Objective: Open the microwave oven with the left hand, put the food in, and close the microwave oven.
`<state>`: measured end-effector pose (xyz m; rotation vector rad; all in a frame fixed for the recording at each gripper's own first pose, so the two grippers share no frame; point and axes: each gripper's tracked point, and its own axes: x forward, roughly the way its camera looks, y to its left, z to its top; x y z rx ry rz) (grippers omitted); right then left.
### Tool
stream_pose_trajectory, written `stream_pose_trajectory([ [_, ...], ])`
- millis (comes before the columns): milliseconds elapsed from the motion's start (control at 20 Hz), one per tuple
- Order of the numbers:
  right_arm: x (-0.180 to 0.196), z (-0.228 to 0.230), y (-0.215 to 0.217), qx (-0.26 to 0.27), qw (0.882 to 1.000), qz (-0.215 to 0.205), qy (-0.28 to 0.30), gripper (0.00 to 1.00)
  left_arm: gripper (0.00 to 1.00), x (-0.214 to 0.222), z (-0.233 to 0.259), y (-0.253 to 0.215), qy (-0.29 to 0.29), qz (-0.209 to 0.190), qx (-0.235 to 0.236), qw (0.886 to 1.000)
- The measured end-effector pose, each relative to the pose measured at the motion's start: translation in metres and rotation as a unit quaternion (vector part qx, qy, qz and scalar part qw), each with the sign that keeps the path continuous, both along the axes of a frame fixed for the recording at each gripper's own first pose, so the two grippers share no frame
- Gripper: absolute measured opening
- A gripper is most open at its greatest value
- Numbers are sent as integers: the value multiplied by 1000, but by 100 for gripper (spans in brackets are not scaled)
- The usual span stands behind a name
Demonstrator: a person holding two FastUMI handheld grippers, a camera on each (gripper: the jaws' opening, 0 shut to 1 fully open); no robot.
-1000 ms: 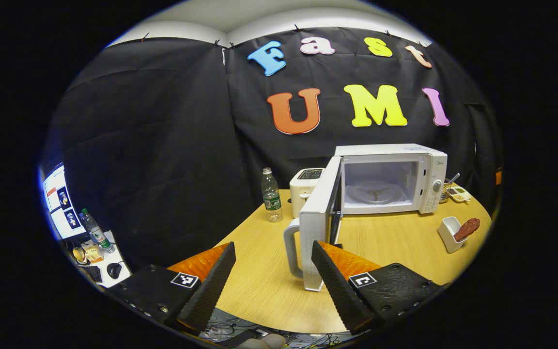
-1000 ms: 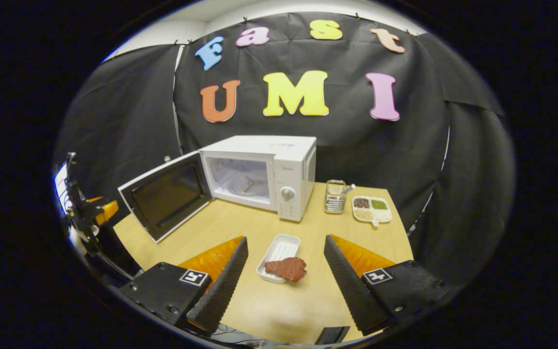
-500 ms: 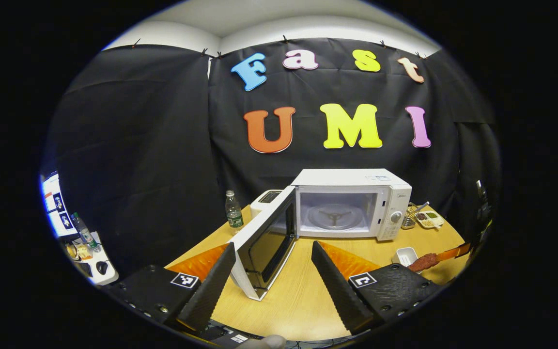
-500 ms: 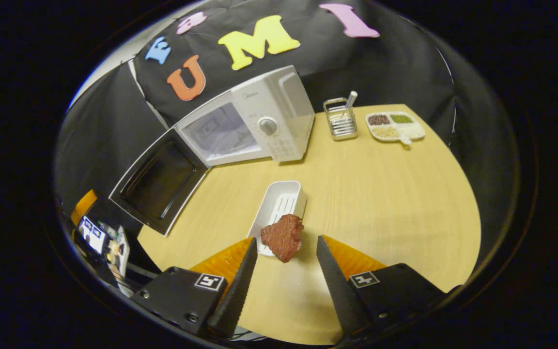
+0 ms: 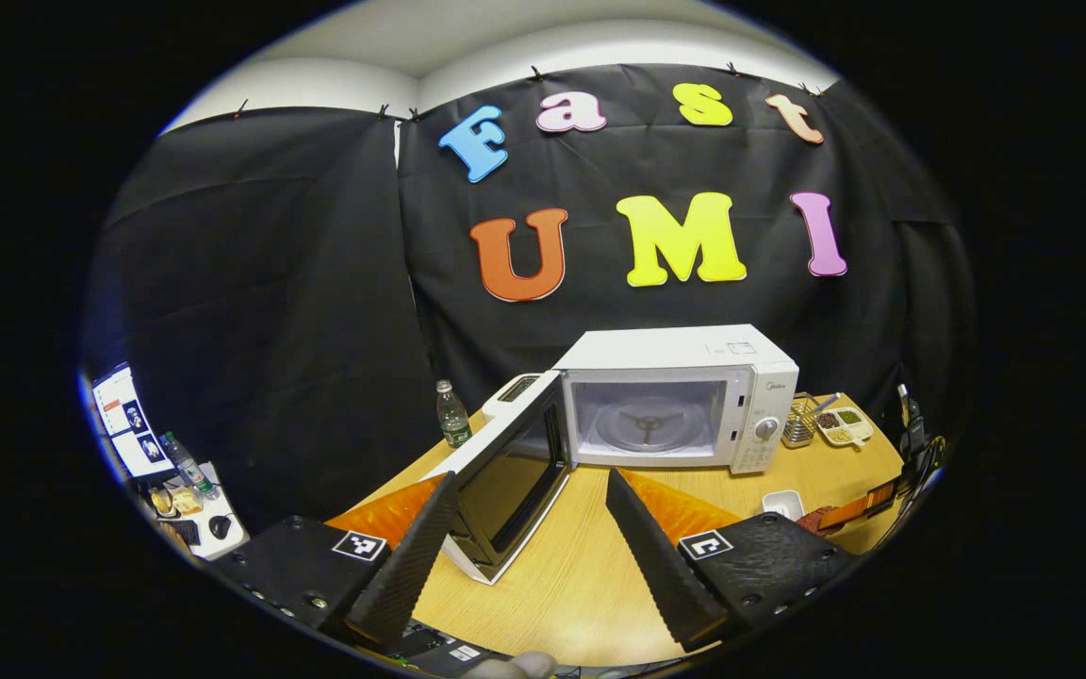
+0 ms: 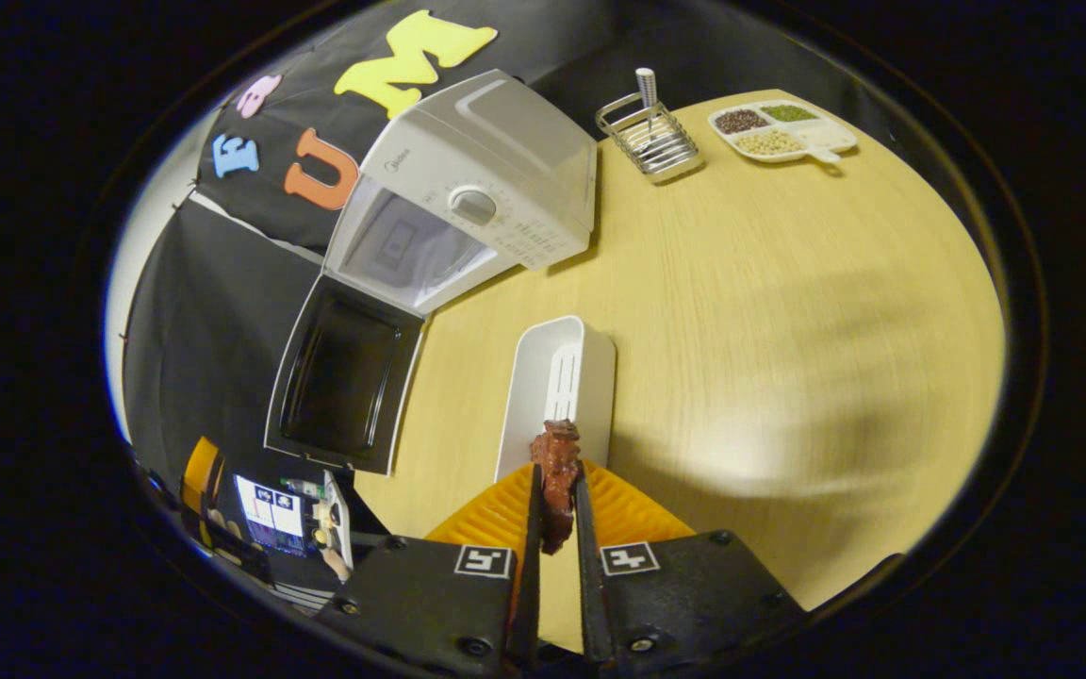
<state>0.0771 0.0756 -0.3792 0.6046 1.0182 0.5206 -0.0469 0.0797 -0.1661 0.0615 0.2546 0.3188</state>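
The white microwave (image 5: 675, 396) stands at the back of the wooden table (image 5: 581, 585) with its door (image 5: 510, 481) swung wide to the left and its glass turntable showing. My left gripper (image 5: 532, 474) is open, held back from the door and touching nothing. In the right gripper view, my right gripper (image 6: 557, 471) is shut on a reddish-brown piece of meat (image 6: 557, 448) at the near end of a white tray (image 6: 562, 377). The microwave (image 6: 477, 179) and its door (image 6: 345, 377) lie beyond, to the left. The meat (image 5: 812, 517) and tray (image 5: 781, 503) also appear at the far right of the left gripper view.
A wire rack (image 6: 649, 141) with a utensil and a divided dish (image 6: 779, 127) of grains stand at the table's back right. A water bottle (image 5: 453, 415) and a white toaster (image 5: 515, 387) stand left of the microwave. A side desk with a screen (image 5: 133, 434) is off the table's left.
My right gripper tilted down over the tray and closed on the meat. My left gripper drew back from the door, which swung further open.
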Motion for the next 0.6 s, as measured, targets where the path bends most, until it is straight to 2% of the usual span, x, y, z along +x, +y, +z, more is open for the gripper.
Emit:
stream_pose_trajectory([
  [100,-1,0,0,10,1000,3,9,10,96,-1,3,1,-3,3,3,1000],
  [150,-2,2,1,13,1000,1,11,16,96,-2,0,1,-2,4,2,1000],
  [250,-1,12,1,24,1000,-7,9,15,96,-3,0,2,-2,3,1,1000],
  [300,-3,21,3,31,999,-10,4,7,96,-2,0,3,-3,-1,0,1000],
  [350,0,32,4,37,999,-12,-7,6,96,0,1,3,-5,-4,1,1000],
  [400,-2,44,7,43,999,-9,-18,13,96,2,1,4,-5,-10,1,1000],
  [450,0,56,11,51,998,-10,-27,12,96,4,2,5,-6,-16,4,1000],
  [500,1,70,18,62,997,-11,-34,4,96,7,2,4,-7,-27,6,1000],
  [550,2,83,27,75,996,-15,-38,3,96,11,4,4,-10,-38,8,999],
  [600,5,96,36,88,995,-23,-46,10,97,15,7,2,-13,-50,10,999],
])
